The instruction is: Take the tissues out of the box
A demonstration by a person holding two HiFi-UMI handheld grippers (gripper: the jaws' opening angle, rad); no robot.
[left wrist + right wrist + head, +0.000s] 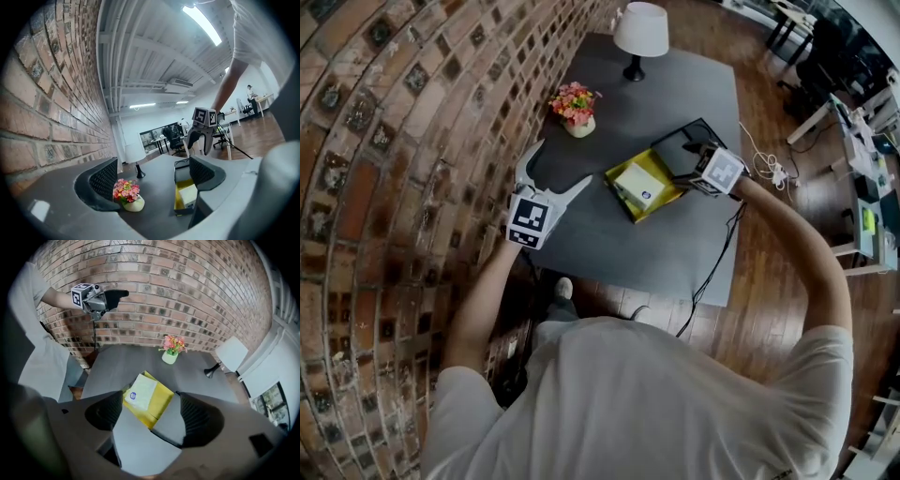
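A yellow box point(652, 212) lies open on the grey table point(609, 244), and a pale tissue pack point(639, 185) with a blue round mark rests in it. The box's dark lid point(680, 148) is folded back to the right. My right gripper point(692, 167) hovers at the lid's right edge, jaws apart. In the right gripper view the lid's grey panel point(145, 437) lies between the jaws, with the tissue pack point(140, 391) beyond; no pad visibly presses on anything. My left gripper point(564, 162) is raised over the table's left side, open and empty.
A pot of pink and orange flowers point(575, 108) stands behind the box, and a white table lamp point(639, 33) at the far end. A brick wall point(384, 141) runs along the left. A black cable point(712, 262) hangs off the table's right edge onto the wooden floor.
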